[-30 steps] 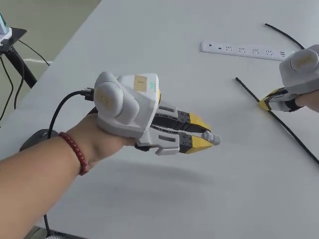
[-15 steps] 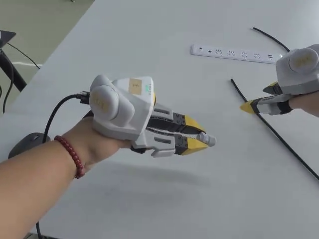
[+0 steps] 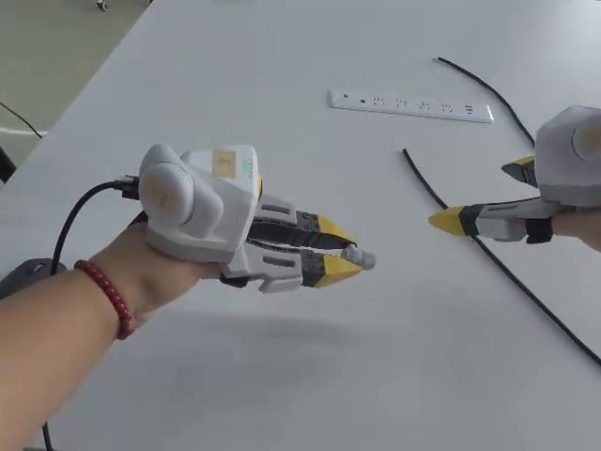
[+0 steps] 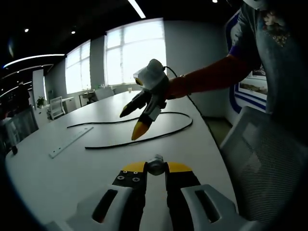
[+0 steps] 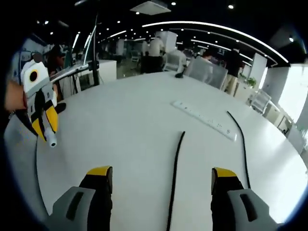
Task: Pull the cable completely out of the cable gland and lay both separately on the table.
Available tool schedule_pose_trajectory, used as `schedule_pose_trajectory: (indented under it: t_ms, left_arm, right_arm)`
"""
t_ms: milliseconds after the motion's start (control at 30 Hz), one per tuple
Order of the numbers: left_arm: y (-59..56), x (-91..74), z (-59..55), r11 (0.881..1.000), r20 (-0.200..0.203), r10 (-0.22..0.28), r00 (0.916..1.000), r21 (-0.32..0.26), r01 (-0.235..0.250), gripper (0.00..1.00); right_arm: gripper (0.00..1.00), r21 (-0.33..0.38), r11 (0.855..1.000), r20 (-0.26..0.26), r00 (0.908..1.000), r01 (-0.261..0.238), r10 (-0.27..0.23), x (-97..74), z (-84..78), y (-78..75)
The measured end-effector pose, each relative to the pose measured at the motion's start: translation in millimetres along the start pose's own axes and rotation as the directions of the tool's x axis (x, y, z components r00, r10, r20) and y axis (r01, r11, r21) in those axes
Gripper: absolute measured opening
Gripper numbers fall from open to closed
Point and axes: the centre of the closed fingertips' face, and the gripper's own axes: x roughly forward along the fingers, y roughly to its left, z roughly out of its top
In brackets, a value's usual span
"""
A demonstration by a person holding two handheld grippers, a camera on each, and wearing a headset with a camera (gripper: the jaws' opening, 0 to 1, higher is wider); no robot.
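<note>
Pinched between the closed tips of the left gripper (image 3: 362,261), up off the white tabletop (image 3: 282,376): a small grey metal cable gland (image 3: 361,256), separate from the cable. Well apart to the right, flat on the tabletop, the long thin black cable (image 3: 423,178), running between the wide-open jaws of the right gripper (image 3: 476,195) just above it, with bare tabletop between gland and cable. Farther back, a white oblong power strip (image 3: 410,105) and, near its right end, a second black cord (image 3: 484,89).
</note>
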Motion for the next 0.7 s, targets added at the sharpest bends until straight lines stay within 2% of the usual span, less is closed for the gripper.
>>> schedule_pose_trajectory:
  t_ms: [100,133,167,233,367,533,633,667,700]
  left_arm:
    - [0.1,-1.1,-0.6,1.000,0.001,0.003,1.0000,-0.001,-0.003,0.15]
    - [-0.1,-1.5,-0.5,1.000,0.001,0.004,1.0000,-0.002,-0.004,0.15]
    - [-0.7,-2.1,-0.3,1.000,0.003,0.004,1.0000,-0.003,-0.004,0.15]
    - [-1.3,-3.6,0.0,1.000,0.004,0.007,1.0000,-0.005,-0.007,0.15]
    - [-1.7,-5.8,0.5,1.000,0.009,0.016,0.9998,-0.010,-0.016,0.15]
    - [-5.0,-7.6,5.0,1.000,0.018,0.024,0.9995,-0.012,-0.024,0.15]
    - [-6.2,-8.7,5.7,1.000,0.020,0.028,0.9994,-0.013,-0.028,0.15]
    - [-6.5,-9.0,5.6,1.000,0.019,0.027,0.9994,-0.012,-0.027,0.15]
    - [-6.4,-9.7,5.6,1.000,0.018,0.029,0.9994,-0.011,-0.029,0.15]
  right_arm:
    - [0.91,0.000,1.000,0.055,0.9985,0.006,-0.006,-21.7,-0.5,11.9]
    - [0.93,-0.002,1.000,0.049,0.9988,0.010,-0.010,-28.2,-3.6,14.9]
    - [0.94,-0.009,1.000,0.079,0.9968,0.010,-0.009,-36.9,-2.2,19.9]
    - [0.97,-0.005,1.000,0.101,0.9948,0.015,-0.015,-52.8,-3.6,25.8]
    - [0.99,-0.017,0.999,0.174,0.9844,0.030,-0.026,-79.4,2.2,34.8]
    - [0.99,-0.008,0.998,0.181,0.9821,0.055,-0.053,-105.2,-2.8,40.6]
    - [0.99,-0.010,0.996,0.226,0.9706,0.088,-0.084,-123.4,-2.6,40.1]
    - [0.99,0.008,0.996,0.229,0.9697,0.087,-0.086,-127.7,-3.4,40.9]
    - [0.99,0.023,0.996,0.253,0.9637,0.081,-0.084,-133.9,-0.8,44.8]
